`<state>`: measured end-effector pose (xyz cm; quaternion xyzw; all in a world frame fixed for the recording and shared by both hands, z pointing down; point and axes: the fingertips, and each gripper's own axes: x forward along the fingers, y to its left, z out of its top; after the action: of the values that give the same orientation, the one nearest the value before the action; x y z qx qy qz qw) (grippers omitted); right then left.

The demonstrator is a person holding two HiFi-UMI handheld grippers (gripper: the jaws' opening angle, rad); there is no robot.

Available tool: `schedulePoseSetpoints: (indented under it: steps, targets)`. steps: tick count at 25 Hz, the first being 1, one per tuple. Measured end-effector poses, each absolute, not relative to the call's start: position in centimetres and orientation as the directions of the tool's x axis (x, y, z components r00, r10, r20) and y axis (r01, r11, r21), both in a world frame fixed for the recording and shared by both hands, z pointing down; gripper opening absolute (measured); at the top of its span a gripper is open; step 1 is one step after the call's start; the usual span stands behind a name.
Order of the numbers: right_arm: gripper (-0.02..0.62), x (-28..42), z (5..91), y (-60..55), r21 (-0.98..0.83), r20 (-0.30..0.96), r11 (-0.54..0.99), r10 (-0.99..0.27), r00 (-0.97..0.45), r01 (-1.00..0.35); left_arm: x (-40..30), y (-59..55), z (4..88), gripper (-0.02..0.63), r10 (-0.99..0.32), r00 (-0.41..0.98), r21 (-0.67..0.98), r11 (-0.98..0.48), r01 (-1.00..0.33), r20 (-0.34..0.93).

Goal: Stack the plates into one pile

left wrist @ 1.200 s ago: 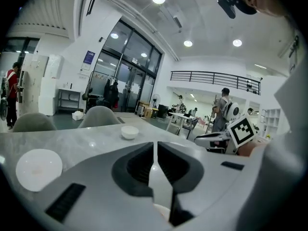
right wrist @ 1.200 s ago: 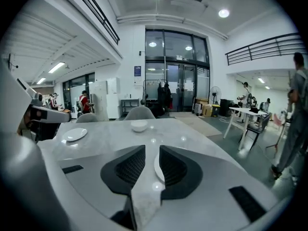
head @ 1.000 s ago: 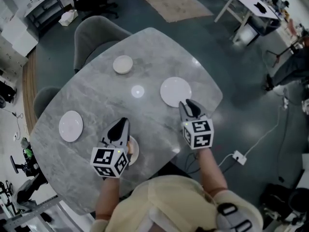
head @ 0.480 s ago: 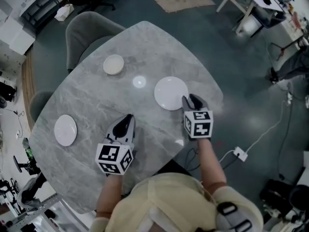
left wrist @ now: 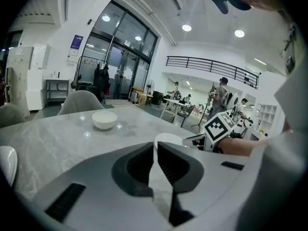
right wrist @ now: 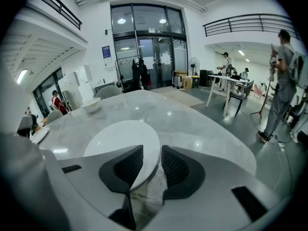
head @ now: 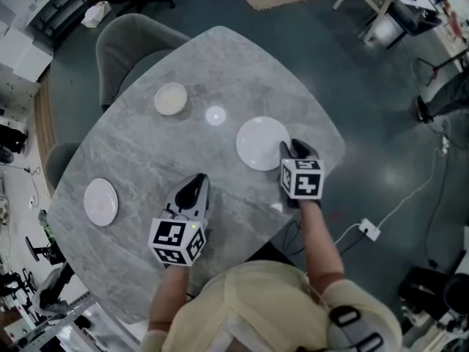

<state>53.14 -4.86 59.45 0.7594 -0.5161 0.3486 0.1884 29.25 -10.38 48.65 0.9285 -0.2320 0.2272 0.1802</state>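
Observation:
On the grey marble table (head: pixel 154 145) lie a large white plate (head: pixel 260 141), a small cream bowl-like plate (head: pixel 170 98) at the far side and a white plate (head: pixel 100 201) at the left. My right gripper (head: pixel 293 147) is low at the large plate's near right rim. In the right gripper view that plate (right wrist: pixel 122 136) fills the space ahead, and its rim shows in the gap of the open right gripper (right wrist: pixel 160 150). My left gripper (head: pixel 196 180) hovers near the table's front. In the left gripper view the left gripper (left wrist: pixel 155 150) is nearly closed and holds nothing.
Two grey chairs (head: pixel 135 46) (head: pixel 58 160) stand at the table's far and left sides. The table's front edge runs just under both hands. A cable with a power strip (head: pixel 370 229) lies on the floor to the right. People stand far off (right wrist: pixel 284 81).
My right gripper has come down to the large plate's rim. My left gripper has moved forward and right, and the small plate seen beside it a second ago is now hidden under it.

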Motion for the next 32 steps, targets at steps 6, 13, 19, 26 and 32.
schedulePoseSetpoints:
  steps: [6,13,19,26,32]
  targets:
    - [0.100,53.3,59.9,-5.0,-0.091,0.736,-0.422,-0.639,0.225,-0.902,29.4,-10.7,49.2,0.026,-0.340,0.788,0.238,-0.825,-0.512,0.513]
    - [0.100,53.8,60.3,-5.2,-0.134,0.726,-0.438,-0.654,0.212,-0.889,29.8,-11.2,49.5,0.026,-0.345,0.789,0.239,-0.824,-0.514,0.509]
    - [0.094,53.9,60.2,-5.1,-0.136,0.719,-0.445,-0.659,0.221,-0.885,29.5,-11.5,49.4,0.026,-0.348,0.788,0.234,-0.824,-0.516,0.508]
    - [0.078,53.8,59.1,-4.8,-0.135,0.677,-0.452,-0.692,0.251,-0.882,29.3,-11.3,49.7,0.026,-0.338,0.787,0.227,-0.832,-0.506,0.516]
    - [0.049,53.3,56.8,-4.6,-0.210,0.609,-0.442,-0.757,0.236,-0.872,29.5,-11.3,49.5,0.027,-0.327,0.803,0.254,-0.830,-0.496,0.498]
